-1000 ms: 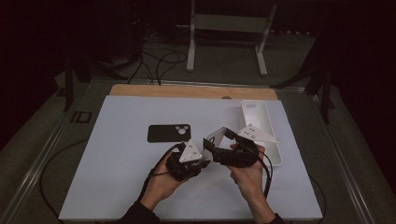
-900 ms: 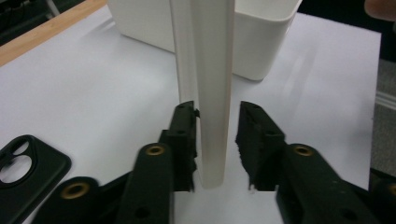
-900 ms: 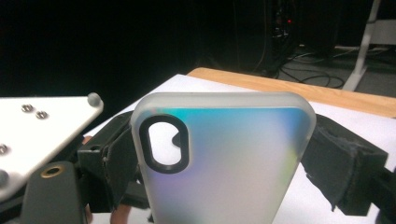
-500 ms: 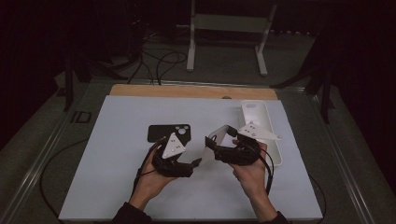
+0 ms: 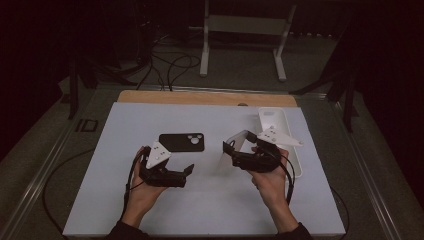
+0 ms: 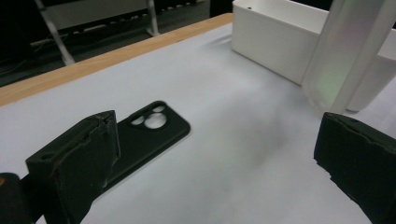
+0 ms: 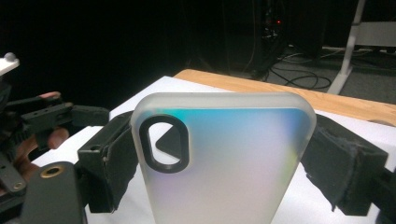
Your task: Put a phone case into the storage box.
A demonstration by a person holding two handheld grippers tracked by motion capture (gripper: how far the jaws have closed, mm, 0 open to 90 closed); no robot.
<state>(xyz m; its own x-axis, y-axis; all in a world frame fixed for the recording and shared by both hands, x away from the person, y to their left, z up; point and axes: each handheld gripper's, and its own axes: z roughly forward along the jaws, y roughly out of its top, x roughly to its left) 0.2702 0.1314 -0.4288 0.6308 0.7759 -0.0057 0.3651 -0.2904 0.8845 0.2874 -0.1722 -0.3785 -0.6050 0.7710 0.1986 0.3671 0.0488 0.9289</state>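
Note:
My right gripper [image 5: 233, 152] is shut on a frosted translucent phone case [image 7: 224, 154] and holds it upright above the white mat; its oval camera cutout [image 7: 164, 143] faces the right gripper view. The same case [image 5: 235, 149] tilts at centre right in the high view. A black phone case [image 5: 182, 142] lies flat on the mat, camera holes to the right. My left gripper [image 5: 186, 172] hovers just in front of it, open and with nothing between its jaws. In the left gripper view the black case [image 6: 149, 130] lies beyond the left jaw and the frosted case [image 6: 350, 51] stands at upper right.
A long white tray [image 5: 286, 131] lies at the mat's right side, behind my right gripper; it also shows as a white tray [image 6: 275, 39] in the left gripper view. A wooden strip [image 5: 200, 97] borders the mat's far edge. A stand and cables lie on the floor beyond.
My left gripper has drawn back to the left, away from the frosted case and the right gripper. The right gripper has kept its place and its hold.

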